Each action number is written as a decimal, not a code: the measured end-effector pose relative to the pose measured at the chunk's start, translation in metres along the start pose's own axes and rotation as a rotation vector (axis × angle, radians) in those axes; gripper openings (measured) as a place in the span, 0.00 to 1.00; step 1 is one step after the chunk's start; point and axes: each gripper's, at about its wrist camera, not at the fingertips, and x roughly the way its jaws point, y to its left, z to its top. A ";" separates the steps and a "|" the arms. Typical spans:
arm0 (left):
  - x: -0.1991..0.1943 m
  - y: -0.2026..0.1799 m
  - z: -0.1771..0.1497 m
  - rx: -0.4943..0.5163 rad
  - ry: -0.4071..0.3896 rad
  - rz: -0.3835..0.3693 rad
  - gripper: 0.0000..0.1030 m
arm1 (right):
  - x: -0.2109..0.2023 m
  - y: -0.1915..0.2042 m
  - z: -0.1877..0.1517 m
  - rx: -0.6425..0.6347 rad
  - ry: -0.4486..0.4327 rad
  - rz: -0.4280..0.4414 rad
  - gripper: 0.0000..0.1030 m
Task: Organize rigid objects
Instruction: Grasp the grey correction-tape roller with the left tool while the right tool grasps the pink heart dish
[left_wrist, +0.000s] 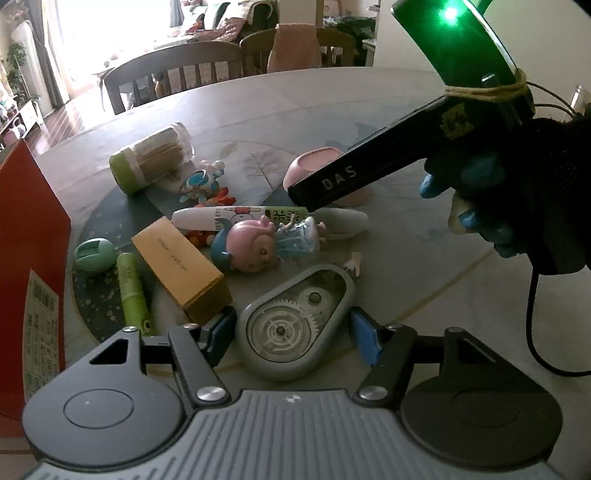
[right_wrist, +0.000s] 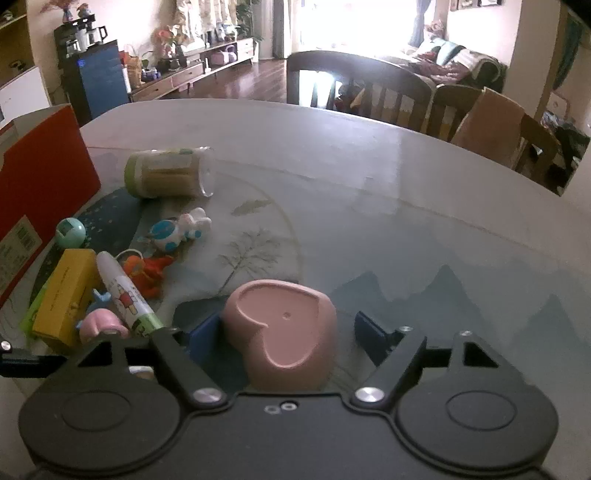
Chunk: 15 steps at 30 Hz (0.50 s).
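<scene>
since the clutter sits bunched at ten o'clock on the pale glossy table beside a red cardboard box, each hand works the pile's near edge. the left gripper straddles a grey teardrop-shaped plastic gear case, pads just beside its sides, not visibly pressing. the right gripper brackets a pink heart-shaped ceramic dish lying on its side; one pad seems to touch, the other stands apart, so neither is gripped yet.
</scene>
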 end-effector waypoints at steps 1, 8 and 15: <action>0.000 -0.001 0.000 0.001 0.002 0.001 0.64 | -0.001 0.001 0.000 -0.004 -0.005 0.004 0.67; -0.002 -0.004 -0.001 -0.004 0.009 -0.007 0.62 | -0.006 0.000 -0.004 0.003 -0.022 -0.015 0.65; -0.010 -0.005 -0.003 -0.023 0.003 -0.016 0.62 | -0.032 -0.012 -0.014 0.059 -0.042 -0.031 0.65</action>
